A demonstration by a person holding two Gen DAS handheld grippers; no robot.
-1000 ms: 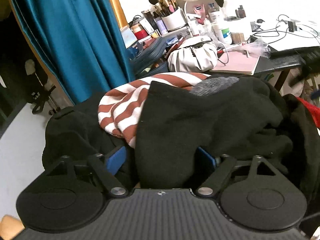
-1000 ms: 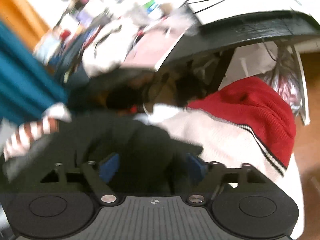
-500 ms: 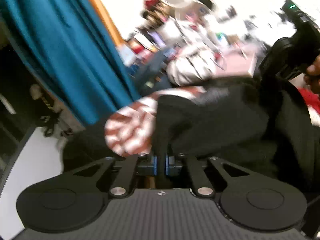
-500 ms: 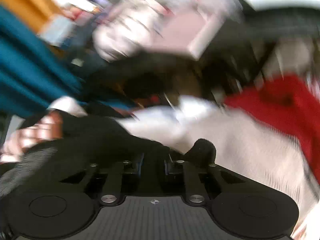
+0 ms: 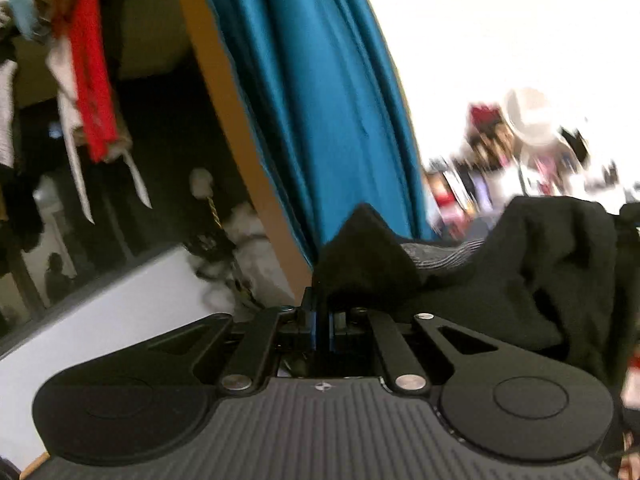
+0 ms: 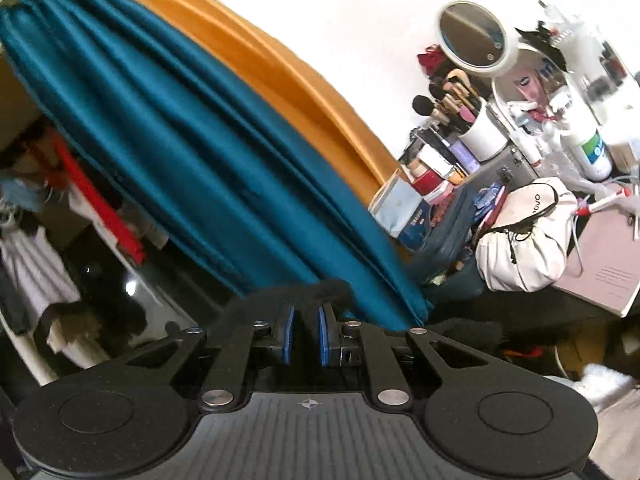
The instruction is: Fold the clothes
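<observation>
Your left gripper [image 5: 322,320] is clamped on a corner of the black garment [image 5: 520,264], which bunches across the right of the frame, while your right gripper's [image 6: 306,334] jaws are closing on its dark edge at lower centre, before the teal curtain [image 6: 192,152].

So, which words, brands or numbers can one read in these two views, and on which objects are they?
"ovo": end of a brand name on the white bag; its beginning is hidden.
Blue box: print too small to read.
White bottle: label blurred.
Pink notebook: lines too faint.
Left wrist view: nothing readable.
</observation>
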